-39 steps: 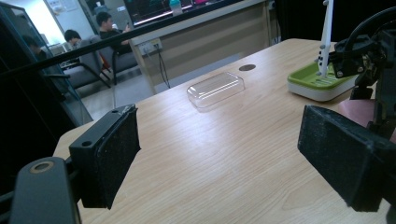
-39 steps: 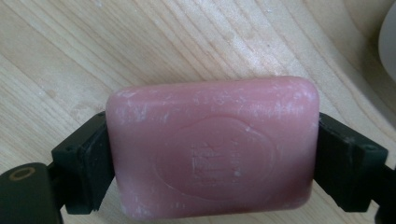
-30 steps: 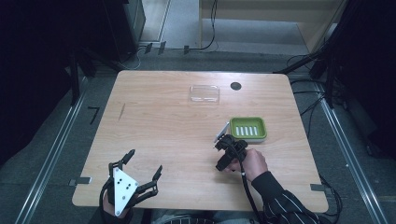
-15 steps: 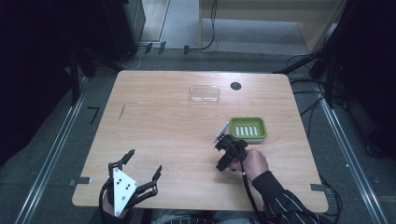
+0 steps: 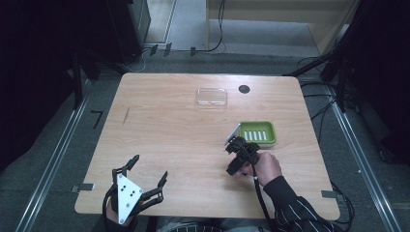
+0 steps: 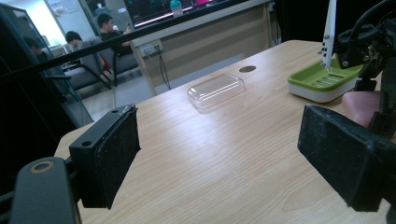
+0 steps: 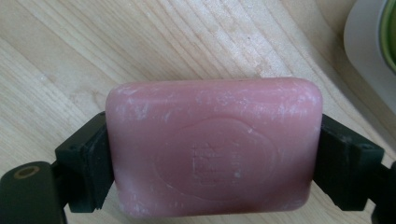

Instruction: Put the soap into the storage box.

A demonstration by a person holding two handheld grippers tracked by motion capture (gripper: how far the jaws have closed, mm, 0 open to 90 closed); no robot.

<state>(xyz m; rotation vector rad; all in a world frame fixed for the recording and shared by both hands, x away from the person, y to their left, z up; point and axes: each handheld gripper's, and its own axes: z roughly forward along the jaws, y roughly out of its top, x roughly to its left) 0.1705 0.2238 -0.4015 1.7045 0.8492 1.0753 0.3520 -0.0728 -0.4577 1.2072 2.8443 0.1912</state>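
Right gripper view: the right claw (image 7: 212, 154) is clamping a pink soap bar (image 7: 212, 149) across its long ends, both jaws pressed flat against it, bar sitting low over the wooden counter (image 7: 140, 46). The white edge of the soap dish (image 7: 369, 51) is showing at top right, just beside the bar. In the high view the right claw (image 5: 237, 157) is hanging near the front left corner of the green soap dish (image 5: 258, 133), hand (image 5: 266, 166) behind it, the soap itself too hidden to make out there. The left claw (image 5: 145, 181) is idling at the near left edge of the counter, jaws spread wide and holding nothing; the left gripper view is confirming this, both pads well apart with bare wood between them. A clear plastic lid (image 5: 212, 96) is lying at the far side of the counter, well apart from the dish.

Step in hand, as a judgement: carrying the gripped soap toward the dish. The next move is likely calling for lifting the bar over the dish rim, lining it up with the slotted green tray, lowering and letting go. The lid probably goes on after that.
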